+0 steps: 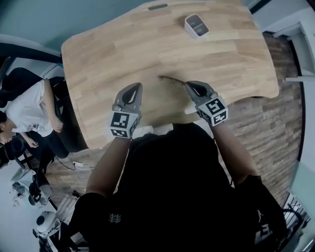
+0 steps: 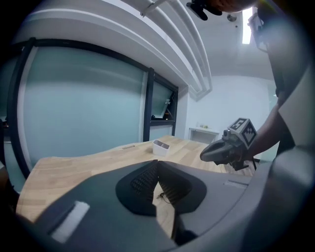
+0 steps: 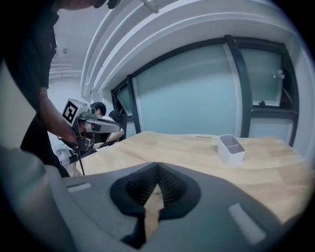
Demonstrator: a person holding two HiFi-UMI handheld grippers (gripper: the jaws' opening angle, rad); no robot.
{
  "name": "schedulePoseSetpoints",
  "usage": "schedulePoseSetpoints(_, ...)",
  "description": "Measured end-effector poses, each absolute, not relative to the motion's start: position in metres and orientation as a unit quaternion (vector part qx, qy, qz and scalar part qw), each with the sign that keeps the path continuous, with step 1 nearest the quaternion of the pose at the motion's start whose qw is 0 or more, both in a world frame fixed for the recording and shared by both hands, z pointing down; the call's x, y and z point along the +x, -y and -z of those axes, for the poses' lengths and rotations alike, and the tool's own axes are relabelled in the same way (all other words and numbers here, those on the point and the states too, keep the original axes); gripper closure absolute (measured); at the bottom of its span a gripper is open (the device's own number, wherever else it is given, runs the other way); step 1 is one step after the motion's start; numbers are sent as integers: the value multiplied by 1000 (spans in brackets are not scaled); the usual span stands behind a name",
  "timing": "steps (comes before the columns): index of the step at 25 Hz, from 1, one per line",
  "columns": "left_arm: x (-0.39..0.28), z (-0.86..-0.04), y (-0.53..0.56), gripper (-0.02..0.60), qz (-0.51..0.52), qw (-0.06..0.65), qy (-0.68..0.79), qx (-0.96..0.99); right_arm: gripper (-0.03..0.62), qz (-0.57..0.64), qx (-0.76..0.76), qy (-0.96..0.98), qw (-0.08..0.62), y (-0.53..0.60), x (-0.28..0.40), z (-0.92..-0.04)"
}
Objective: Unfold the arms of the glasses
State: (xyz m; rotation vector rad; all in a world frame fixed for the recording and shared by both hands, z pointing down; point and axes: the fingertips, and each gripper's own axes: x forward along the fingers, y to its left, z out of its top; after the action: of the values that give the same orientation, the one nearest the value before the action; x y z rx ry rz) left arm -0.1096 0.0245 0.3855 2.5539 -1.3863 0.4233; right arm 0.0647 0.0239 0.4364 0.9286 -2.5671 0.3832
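The glasses lie on the table at centre frame, long axis running left to right. They are just beside my right gripper; my left gripper sits farther off. Both have jaws pressed together, empty.

Item count:
- Tabletop: one.
- Glasses: one pair, near the front edge.
- White two-compartment container: one, near the far edge.
- Dark inset plate: one, at the far edge.
- Grippers: two, left gripper and right gripper.
- Seated person: one, beside the left edge.
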Motion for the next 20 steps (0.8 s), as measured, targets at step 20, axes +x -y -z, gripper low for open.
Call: schedulePoseSetpoints(20,-79,-474,17,571,-211,131,430,868,560,-87,143,927,336,17,1,-545)
